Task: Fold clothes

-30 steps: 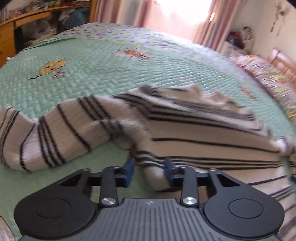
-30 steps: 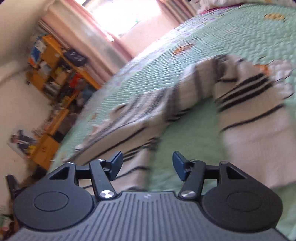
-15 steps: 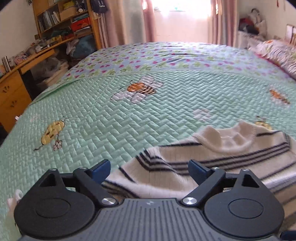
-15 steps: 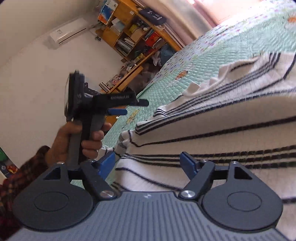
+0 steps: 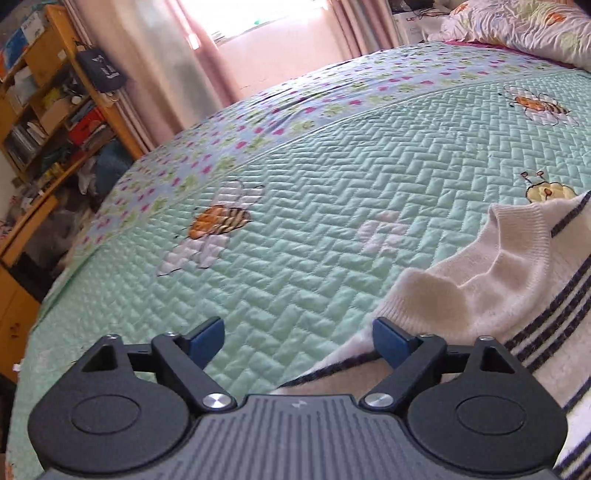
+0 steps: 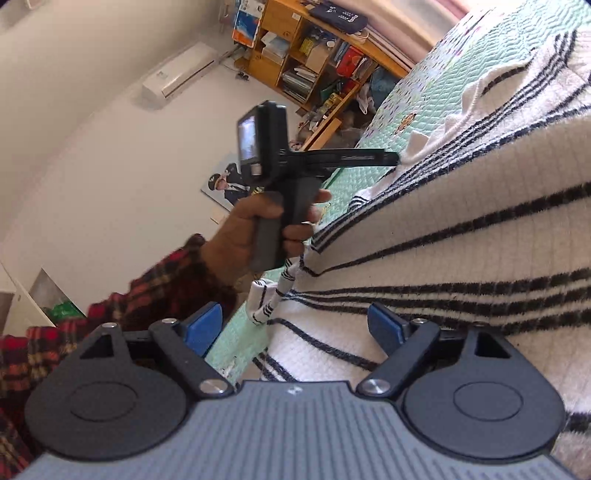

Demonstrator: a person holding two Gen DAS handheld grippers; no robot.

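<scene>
A cream sweater with black stripes (image 5: 480,280) lies on the green quilted bed (image 5: 314,221), its ribbed collar (image 5: 517,229) facing the window. My left gripper (image 5: 297,336) hovers at the sweater's edge near the collar. It is open, its jaws are closing, and only quilt shows between them. In the right wrist view the sweater (image 6: 480,229) fills the right side, folded over itself. My right gripper (image 6: 293,325) is open above its near edge, its jaws still opening, and no pad presses cloth. The left gripper (image 6: 391,159) shows there too, held by a hand (image 6: 258,221).
A plaid sleeve (image 6: 166,288) reaches in from the lower left. Wooden shelves (image 5: 44,110) and a desk stand beyond the bed's left edge. Pink curtains (image 5: 147,55) hang at the window. A flowered duvet (image 5: 517,26) lies at the bed's far right.
My left gripper let go of the sweater, opened wide and moved along to the collar end. My right gripper opened wider and swung round to look across the folded sweater.
</scene>
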